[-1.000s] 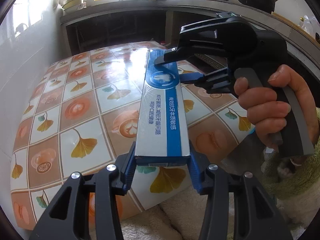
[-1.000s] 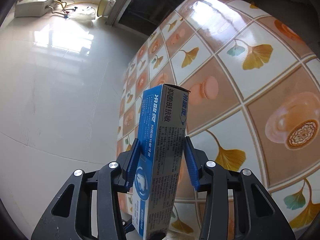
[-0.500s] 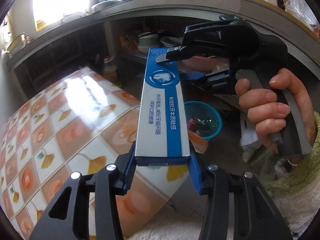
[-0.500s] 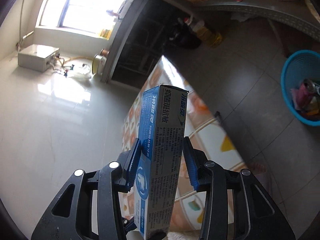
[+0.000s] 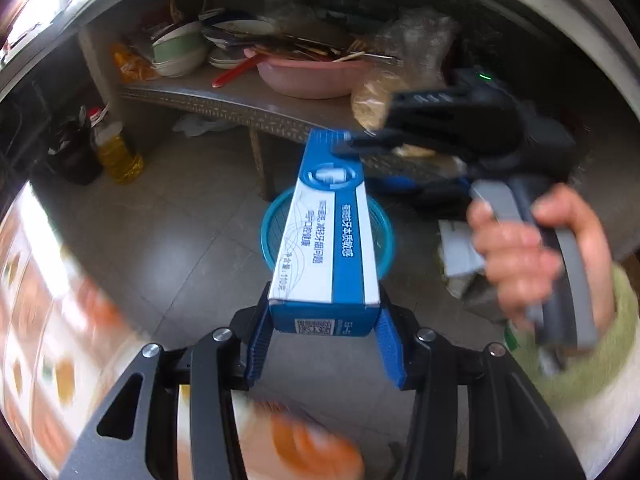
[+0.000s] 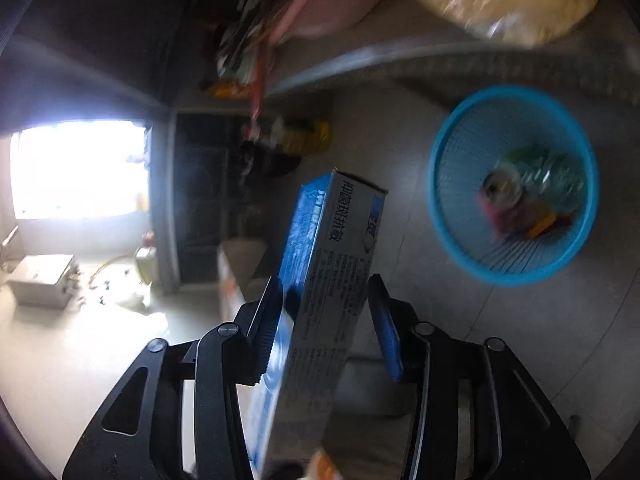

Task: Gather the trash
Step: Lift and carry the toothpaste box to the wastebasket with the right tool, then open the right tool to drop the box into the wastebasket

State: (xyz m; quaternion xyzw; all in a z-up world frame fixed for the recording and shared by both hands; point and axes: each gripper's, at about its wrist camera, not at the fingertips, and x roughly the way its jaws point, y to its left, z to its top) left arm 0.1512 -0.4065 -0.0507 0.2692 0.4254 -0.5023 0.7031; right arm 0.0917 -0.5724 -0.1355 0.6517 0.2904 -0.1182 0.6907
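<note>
Tiled kitchen floor, blue basket [image 5: 267, 227] below. My left tool [image 5: 322, 346] clamps the toothpaste box [image 5: 326, 240]; right tool [image 6: 326, 330] opening, box loose between pads. I'd centre over basket before dropping.

A long blue-and-white toothpaste box [image 5: 325, 236], printed with Chinese characters, is held in the air above a grey tiled floor. Its near end, bearing a small code label, is clamped between two blue pads, while its far end, marked with a round emblem, is seen directly over a round blue mesh wastebasket [image 5: 276, 220] standing on the floor below a low shelf. In the right wrist view the box [image 6: 320, 280] is tilted, with a grey printed side showing, and the wastebasket [image 6: 452, 216] is seen to hold crumpled wrappers and a can.
</note>
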